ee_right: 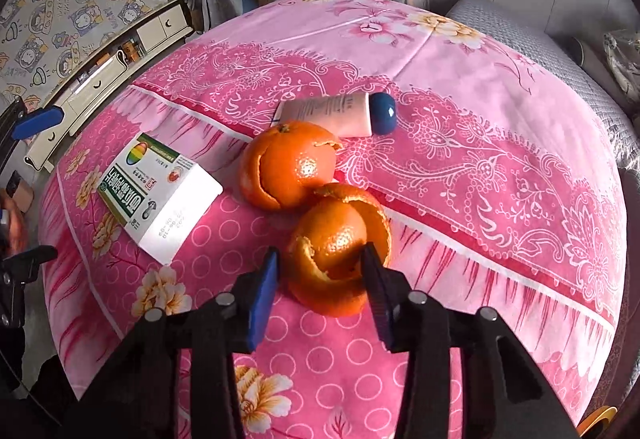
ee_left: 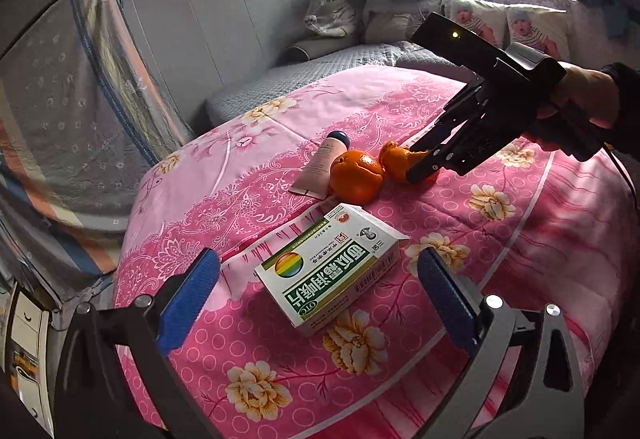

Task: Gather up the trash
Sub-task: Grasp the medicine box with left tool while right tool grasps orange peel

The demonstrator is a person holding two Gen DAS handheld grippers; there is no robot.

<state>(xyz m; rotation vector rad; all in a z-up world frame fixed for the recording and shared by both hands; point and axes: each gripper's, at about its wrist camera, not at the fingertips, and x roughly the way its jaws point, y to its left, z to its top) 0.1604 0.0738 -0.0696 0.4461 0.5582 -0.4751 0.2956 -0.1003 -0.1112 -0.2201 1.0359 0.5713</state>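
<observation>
On quilt [ee_right: 460, 51]: R gripper [ee_right: 320, 263] narrowed round peel [ee_right: 332, 235], pads touching, grip unsure. Squeeze gently, lift straight. L gripper [ee_left: 320, 287] wide, box [ee_left: 332, 271] between, untouched.

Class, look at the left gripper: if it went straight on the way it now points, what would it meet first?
Most likely the medicine box, which lies on the pink quilt just ahead, between the open fingers of the left gripper. Depth is uncertain, so it might touch the quilt beside it.
</observation>
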